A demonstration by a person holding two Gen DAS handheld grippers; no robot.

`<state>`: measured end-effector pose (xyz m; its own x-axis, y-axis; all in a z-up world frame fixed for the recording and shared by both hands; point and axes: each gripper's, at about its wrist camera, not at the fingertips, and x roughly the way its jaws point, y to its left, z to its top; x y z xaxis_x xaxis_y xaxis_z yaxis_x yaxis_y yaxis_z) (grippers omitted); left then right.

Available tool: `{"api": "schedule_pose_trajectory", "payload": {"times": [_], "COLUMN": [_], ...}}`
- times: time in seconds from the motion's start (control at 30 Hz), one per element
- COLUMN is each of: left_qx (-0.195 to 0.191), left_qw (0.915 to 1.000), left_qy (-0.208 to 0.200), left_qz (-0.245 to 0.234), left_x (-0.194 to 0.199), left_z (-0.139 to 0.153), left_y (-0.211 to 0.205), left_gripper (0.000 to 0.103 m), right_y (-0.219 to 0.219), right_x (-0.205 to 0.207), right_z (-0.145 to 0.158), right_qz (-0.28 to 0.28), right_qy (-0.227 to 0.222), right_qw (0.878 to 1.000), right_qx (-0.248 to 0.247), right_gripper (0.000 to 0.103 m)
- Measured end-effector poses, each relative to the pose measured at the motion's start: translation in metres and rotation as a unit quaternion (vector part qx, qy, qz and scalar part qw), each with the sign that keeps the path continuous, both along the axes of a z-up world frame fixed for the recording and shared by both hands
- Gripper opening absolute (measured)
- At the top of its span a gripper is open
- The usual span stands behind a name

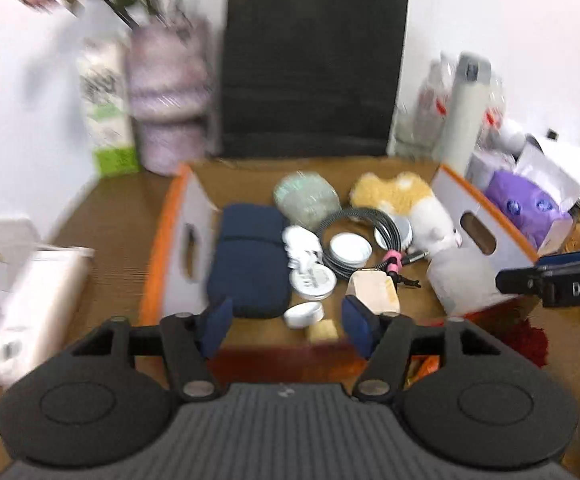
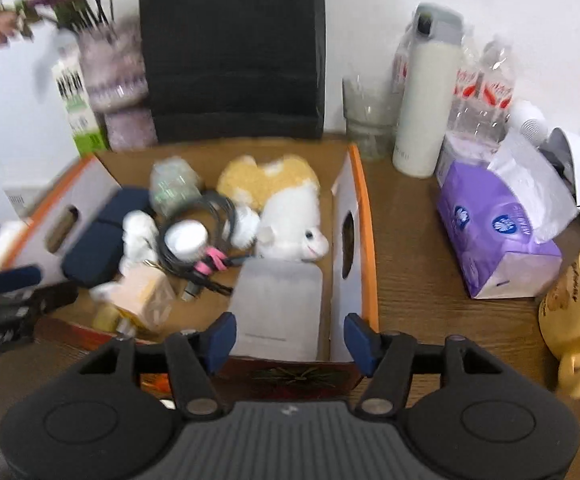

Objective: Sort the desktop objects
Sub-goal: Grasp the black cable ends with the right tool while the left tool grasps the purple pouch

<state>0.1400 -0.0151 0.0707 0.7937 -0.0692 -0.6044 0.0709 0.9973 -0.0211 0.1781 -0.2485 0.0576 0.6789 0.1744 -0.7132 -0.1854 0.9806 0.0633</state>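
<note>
Hovering w/ fingers apart & empty: left gripper (image 1: 286,326) and right gripper (image 2: 290,342). Navy soft pouch (image 1: 250,260) lies lengthwise ahead of left fingers, inside orange-rimmed cardboard box (image 1: 162,240). Only right cam shows yellow ceramic mug (image 2: 578,316).

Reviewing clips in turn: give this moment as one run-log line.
left gripper: open, empty | right gripper: open, empty | cardboard box: holds plush toy, coiled cable, navy pouch
</note>
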Motion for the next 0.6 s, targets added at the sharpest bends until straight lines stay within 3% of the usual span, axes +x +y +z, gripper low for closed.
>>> {"api": "schedule_pose_trajectory", "payload": {"times": [0.03,0.1,0.23,0.37,0.47,0.57,0.6], "left_qx": [-0.002,-0.02,-0.044,-0.03,-0.042,-0.045,-0.038], "left_qw": [0.9998,0.9986,0.9966,0.9972,0.9976,0.997,0.9963], "left_qy": [-0.015,-0.046,-0.069,-0.056,-0.042,-0.059,-0.075], "left_qz": [0.01,0.017,0.012,0.041,0.035,0.019,0.019], "left_x": [-0.019,-0.062,-0.13,-0.176,-0.206,-0.237,-0.245], "left_z": [0.005,0.011,-0.002,-0.03,-0.048,-0.059,-0.06], "left_y": [0.0,0.001,0.003,0.007,0.009,0.006,0.004], "left_gripper": [0.073,0.084,0.102,0.103,0.103,0.103,0.103], "right_y": [-0.003,-0.006,-0.001,0.008,0.008,0.002,-0.002], "right_x": [-0.015,-0.051,-0.12,-0.179,-0.222,-0.266,-0.278], "right_z": [0.005,0.01,-0.004,-0.031,-0.045,-0.049,-0.05], "right_qz": [-0.005,-0.002,0.046,0.066,0.064,0.052,0.039], "right_qy": [-0.025,-0.07,-0.095,-0.083,-0.089,-0.158,-0.185], "right_qw": [1.0,0.997,0.993,0.994,0.994,0.986,0.982], "right_qx": [0.011,0.028,0.046,0.025,0.016,0.005,0.011], "right_gripper": [0.076,0.084,0.087,0.087,0.087,0.089,0.099]}}
